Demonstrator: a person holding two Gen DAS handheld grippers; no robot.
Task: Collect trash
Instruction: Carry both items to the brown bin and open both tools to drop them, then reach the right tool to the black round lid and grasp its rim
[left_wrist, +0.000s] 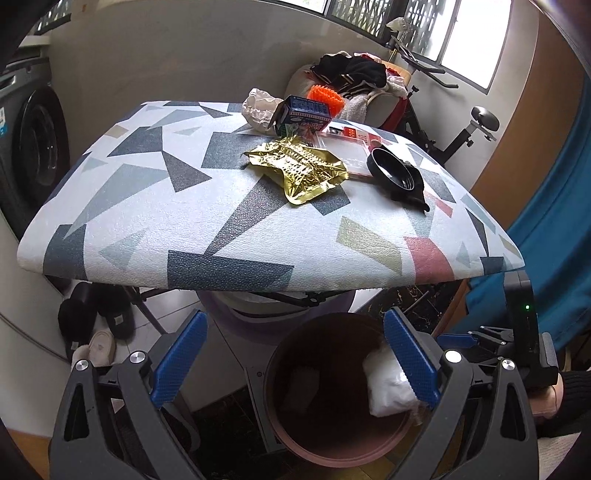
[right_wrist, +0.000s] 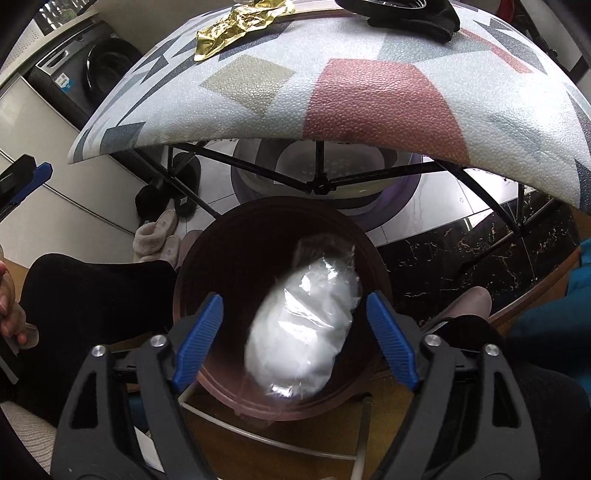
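A brown round bin (left_wrist: 295, 448) stands on the floor in front of the patterned table (left_wrist: 155, 206). A clear plastic bag with white filling (right_wrist: 303, 328) is blurred over the bin's mouth (right_wrist: 218, 387), between the fingers of my open right gripper (right_wrist: 295, 343), touching neither. It also shows in the left wrist view (left_wrist: 388, 384). My left gripper (left_wrist: 295, 358) is open and empty above the bin. On the table lie a gold foil wrapper (left_wrist: 299, 168), a crumpled paper (left_wrist: 258, 107), a blue carton (left_wrist: 303, 114), a clear package (left_wrist: 351, 151) and a black lid (left_wrist: 397, 173).
An orange brush (left_wrist: 325, 96) lies behind the carton. Slippers (left_wrist: 96, 321) and a purple basin (right_wrist: 325, 184) sit under the table among its black legs. A washing machine (left_wrist: 33, 147) stands left; an exercise bike (left_wrist: 461, 122) and a chair with clothes (left_wrist: 354, 74) behind.
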